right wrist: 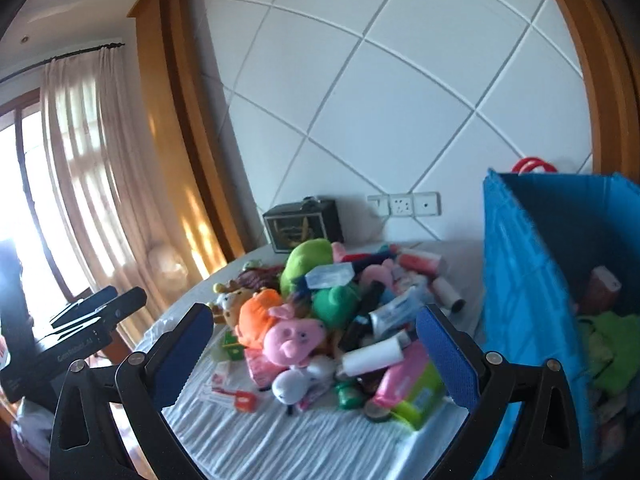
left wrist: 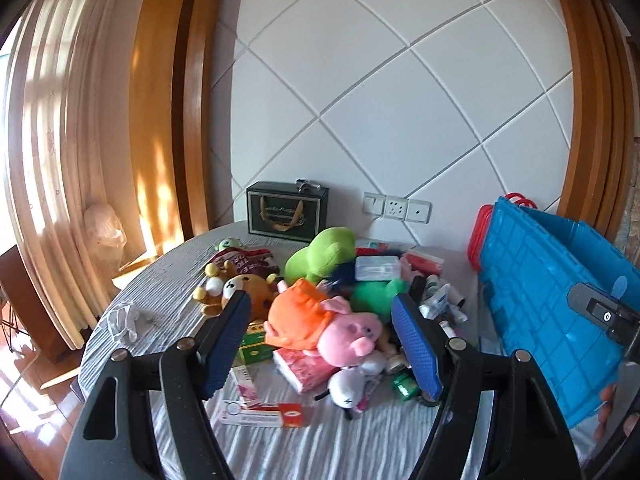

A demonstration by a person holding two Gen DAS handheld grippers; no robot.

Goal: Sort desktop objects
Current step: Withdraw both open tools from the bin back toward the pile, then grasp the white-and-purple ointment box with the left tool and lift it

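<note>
We see a striped worktop point(left wrist: 168, 280) heaped with toys against a white panelled wall point(left wrist: 400, 80) — curtains point(left wrist: 60, 120) at far left. Left gripper point(left wrist: 320, 340) and right gripper point(right wrist: 316, 354) both hover spread, pinching nothing — a blue bin point(right wrist: 520, 280) at right.

Daylit room, strong fisheye bend.
I saw warm sun through the curtain point(left wrist: 60, 128) on the left; right view was motion-blurred.

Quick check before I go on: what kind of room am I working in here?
Most likely a room in a home. A curtain hangs at a sunlit window, the white panelled wall carries household sockets, and plush toys such as a pink pig are heaped on a cloth-covered table.
</note>
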